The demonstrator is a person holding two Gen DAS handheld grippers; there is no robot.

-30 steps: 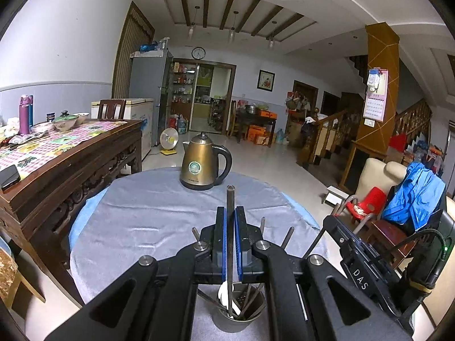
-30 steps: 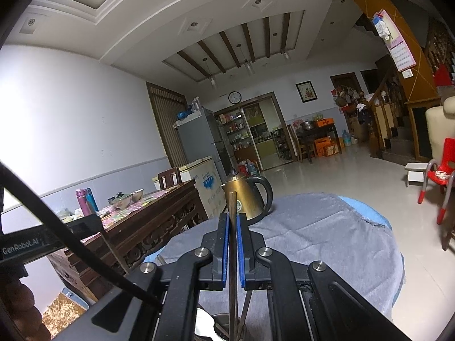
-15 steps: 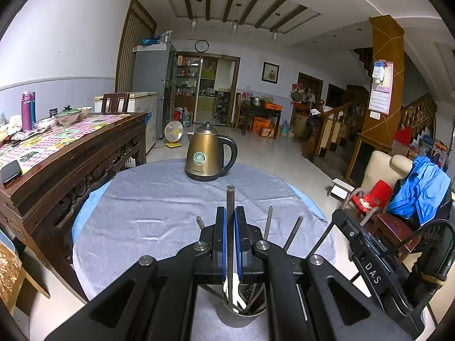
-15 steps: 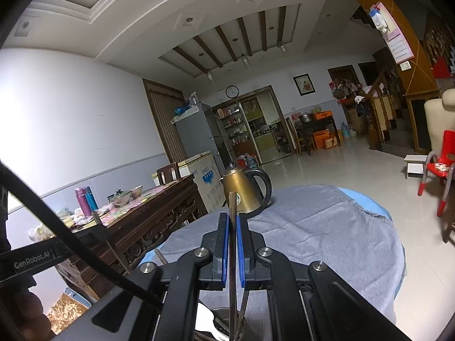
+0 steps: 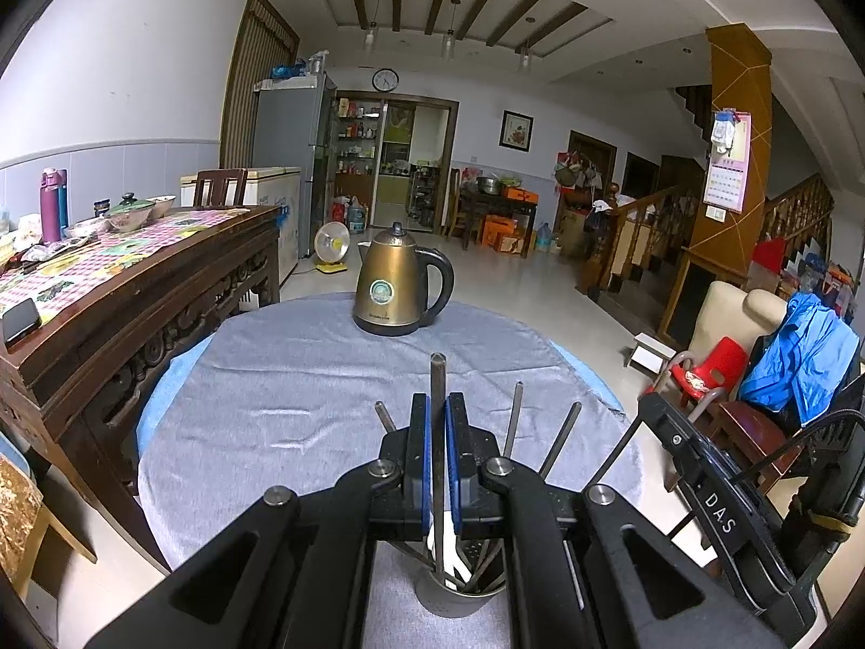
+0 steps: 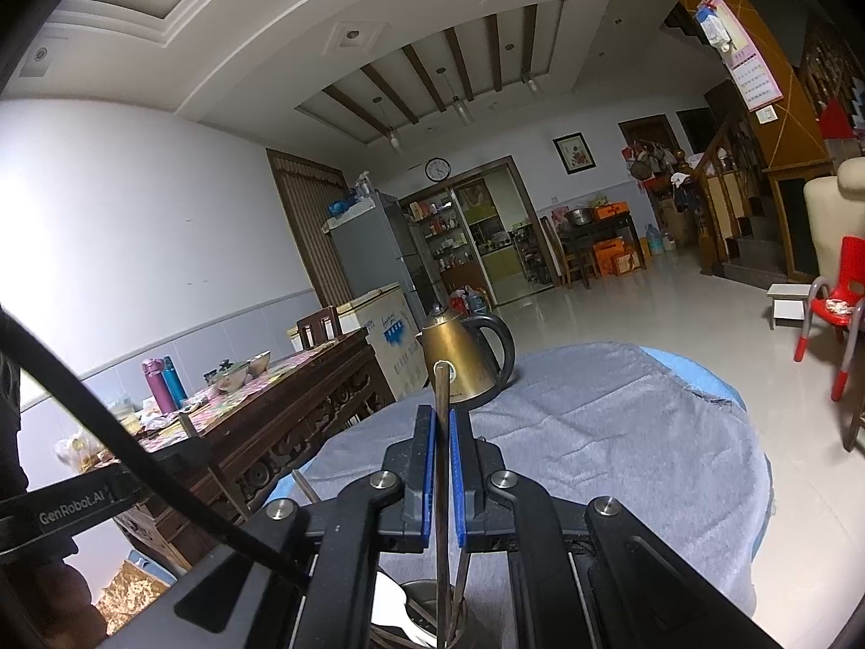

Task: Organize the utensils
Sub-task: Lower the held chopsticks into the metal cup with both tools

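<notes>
Two claws, left claw [image 5: 438, 465] and right claw [image 6: 442, 476], each clamped on an upright chopstick [image 5: 438, 378] directly above the holder cup [image 5: 459, 597].

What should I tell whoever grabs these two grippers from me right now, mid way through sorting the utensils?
Left gripper: shut on a chopstick, held upright over the utensil cup.
Right gripper: shut on a second chopstick, its lower end reaching into the same cup.
The cup stands at the near edge of the grey tablecloth; the kettle stands at the far side.
Done: several chopsticks and a white spoon already stand in the cup.
Left: release both held chopsticks into the cup.
</notes>
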